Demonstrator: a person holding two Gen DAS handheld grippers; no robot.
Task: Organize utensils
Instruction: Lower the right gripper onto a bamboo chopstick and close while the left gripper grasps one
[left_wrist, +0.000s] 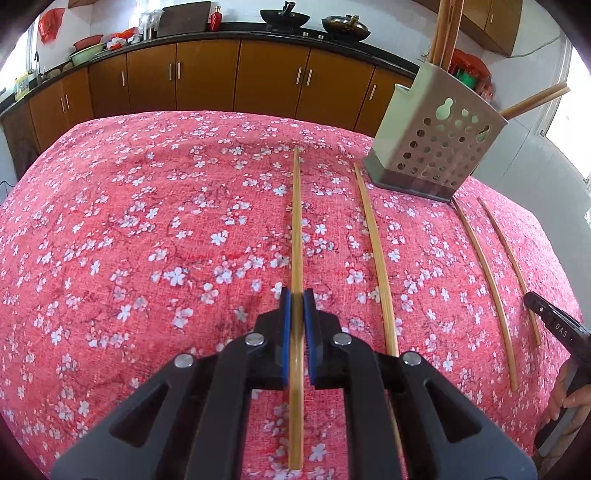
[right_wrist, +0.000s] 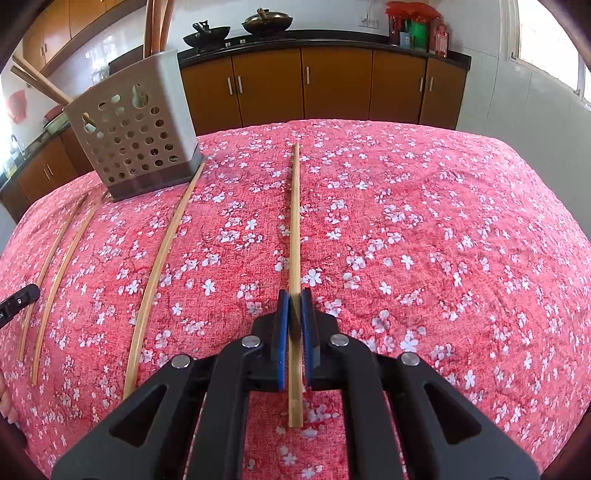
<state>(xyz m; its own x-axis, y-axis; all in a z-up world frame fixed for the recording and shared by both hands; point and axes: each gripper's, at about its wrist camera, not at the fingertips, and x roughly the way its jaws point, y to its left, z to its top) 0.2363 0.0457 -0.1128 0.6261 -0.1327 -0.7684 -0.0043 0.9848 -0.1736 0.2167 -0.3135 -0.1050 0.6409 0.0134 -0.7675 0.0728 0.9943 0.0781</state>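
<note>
Blue-padded jaws of my left gripper (left_wrist: 297, 295) are shut on a bamboo chopstick (left_wrist: 296, 221) that runs straight ahead over the red floral tablecloth (left_wrist: 147, 240). My right gripper (right_wrist: 294, 295) is shut the same way on another chopstick (right_wrist: 294, 221). Between them lie two loose chopsticks (left_wrist: 373, 258) (left_wrist: 484, 280). A grey perforated utensil holder (left_wrist: 432, 147) stands at the far side with several chopsticks (left_wrist: 448, 33) in it. The right gripper's tip (left_wrist: 532, 301) shows at the right edge of the left wrist view. The left gripper's tip (right_wrist: 22, 299) shows at the left edge of the right wrist view.
Behind the table runs a counter with brown cabinets (left_wrist: 207, 74) and two woks (left_wrist: 284, 16). A hand (left_wrist: 569, 398) holds the right gripper's handle. The table's far edge (right_wrist: 369, 122) drops off just beyond the holder (right_wrist: 136, 133).
</note>
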